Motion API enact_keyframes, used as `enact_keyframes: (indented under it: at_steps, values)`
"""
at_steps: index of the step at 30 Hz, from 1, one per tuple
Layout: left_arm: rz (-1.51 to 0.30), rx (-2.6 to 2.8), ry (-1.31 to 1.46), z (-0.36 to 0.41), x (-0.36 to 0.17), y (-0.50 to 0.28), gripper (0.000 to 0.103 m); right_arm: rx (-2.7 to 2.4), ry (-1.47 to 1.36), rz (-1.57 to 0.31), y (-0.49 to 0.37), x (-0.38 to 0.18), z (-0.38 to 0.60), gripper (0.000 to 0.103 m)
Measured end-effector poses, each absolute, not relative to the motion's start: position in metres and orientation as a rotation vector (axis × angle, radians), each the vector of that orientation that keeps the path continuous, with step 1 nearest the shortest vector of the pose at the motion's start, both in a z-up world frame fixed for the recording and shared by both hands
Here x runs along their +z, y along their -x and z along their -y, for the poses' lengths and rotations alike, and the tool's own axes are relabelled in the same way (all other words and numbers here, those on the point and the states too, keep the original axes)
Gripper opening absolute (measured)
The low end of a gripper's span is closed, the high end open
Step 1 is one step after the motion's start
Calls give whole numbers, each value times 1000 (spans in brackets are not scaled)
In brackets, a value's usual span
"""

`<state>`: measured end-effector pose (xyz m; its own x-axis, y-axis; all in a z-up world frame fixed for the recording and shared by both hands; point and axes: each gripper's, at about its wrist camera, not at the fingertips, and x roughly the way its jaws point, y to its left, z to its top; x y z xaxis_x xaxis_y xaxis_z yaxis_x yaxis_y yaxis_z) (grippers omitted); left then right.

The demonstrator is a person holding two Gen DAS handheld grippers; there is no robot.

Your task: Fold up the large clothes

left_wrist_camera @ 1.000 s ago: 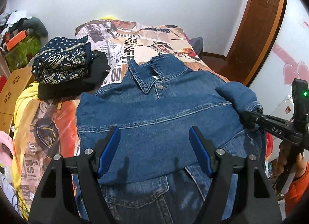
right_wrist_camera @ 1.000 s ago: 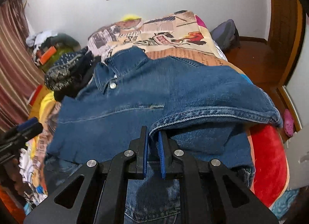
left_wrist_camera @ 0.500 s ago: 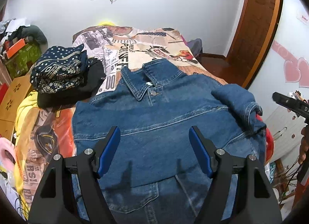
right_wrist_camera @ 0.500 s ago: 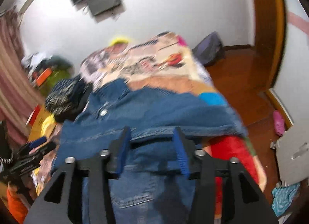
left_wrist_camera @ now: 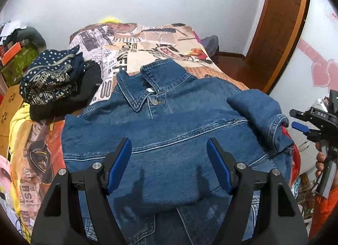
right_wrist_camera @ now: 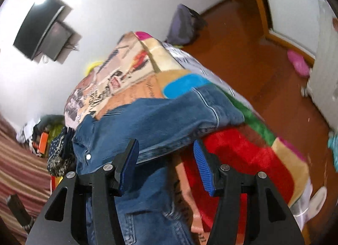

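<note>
Right gripper released denim jacket, clothes pile beside

That big blue denim jacket is coarse, matt cotton with pale topstitching and a shiny metal button at the collar. The newspaper-print bedspread under it looks soft and fleecy, going plush red at 3 o'clock. The black matt plastic left gripper has ribbed blue pads and bright steel pins.

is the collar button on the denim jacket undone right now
No, the button below the collar of the denim jacket sits fastened, holding the front closed.
</note>
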<state>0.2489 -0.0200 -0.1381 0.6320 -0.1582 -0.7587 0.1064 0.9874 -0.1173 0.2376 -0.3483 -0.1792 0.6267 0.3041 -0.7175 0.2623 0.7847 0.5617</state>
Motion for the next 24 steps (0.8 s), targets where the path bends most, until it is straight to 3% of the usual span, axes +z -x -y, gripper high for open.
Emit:
enact_keyframes:
  at_steps: [9, 11, 13, 15, 24]
  values:
    - [-915, -153, 64, 22, -153, -259, 72, 56, -855, -913, -261, -210, 358, 50]
    - [-917, -152, 65, 21, -154, -259, 72, 50, -832, -889, -260, -203, 360, 44]
    - [-916, -147, 65, 20, -154, -260, 72, 47, -787, -871, -260, -195, 358, 24]
    - [-910, -141, 66, 17, -153, -259, 72, 70, -733, -831, -259, -179, 352, 18]
    - [-851, -127, 78, -1, -135, -246, 72, 211, -490, -654, -252, -91, 294, 11]
